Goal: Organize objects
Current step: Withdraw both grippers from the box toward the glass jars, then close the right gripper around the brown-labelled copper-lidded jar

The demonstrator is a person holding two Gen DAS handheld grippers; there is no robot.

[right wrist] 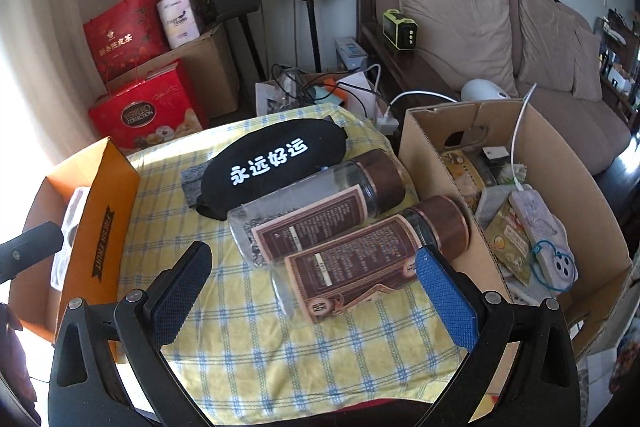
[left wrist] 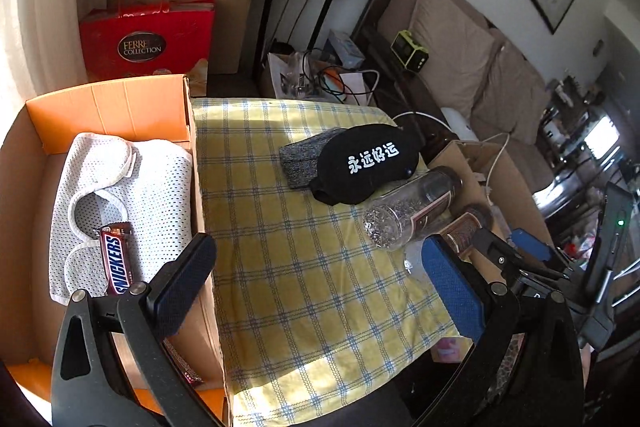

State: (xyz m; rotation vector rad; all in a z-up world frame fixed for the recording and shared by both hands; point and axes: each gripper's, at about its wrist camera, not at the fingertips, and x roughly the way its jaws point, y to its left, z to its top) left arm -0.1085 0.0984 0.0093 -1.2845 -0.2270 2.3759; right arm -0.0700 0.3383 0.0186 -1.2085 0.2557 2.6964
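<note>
Holding both grippers wide over the checked tablecloth (right wrist: 280, 347), we carry nothing: the right gripper (right wrist: 316, 291) has its fingers spread around the near jar (right wrist: 372, 259), not yet touching it, and the left gripper (left wrist: 320, 291) hangs open with nothing between its fingers, by the orange box (left wrist: 120, 107).

We take the near jar as our landmark. It lies on its side, clear-walled with a brown label and a copper-coloured cap; we judge it rigid, smooth and apt to roll, perhaps breakable, so we would grip it across the labelled middle. Just behind it, side by side, lies the second jar (right wrist: 316, 207), partly filled with dark grains. Beyond that sits the black eye mask (right wrist: 272, 167), soft and light, resting on a grey folded cloth (right wrist: 192, 187).

Right of the jar stands the brown carton (right wrist: 560, 163), crowded with packets and a charging cable. Left of it, the orange box holds a white mesh cloth (left wrist: 160, 187) and a Snickers bar (left wrist: 118, 259). The carton's wall is the nearest obstacle.
</note>
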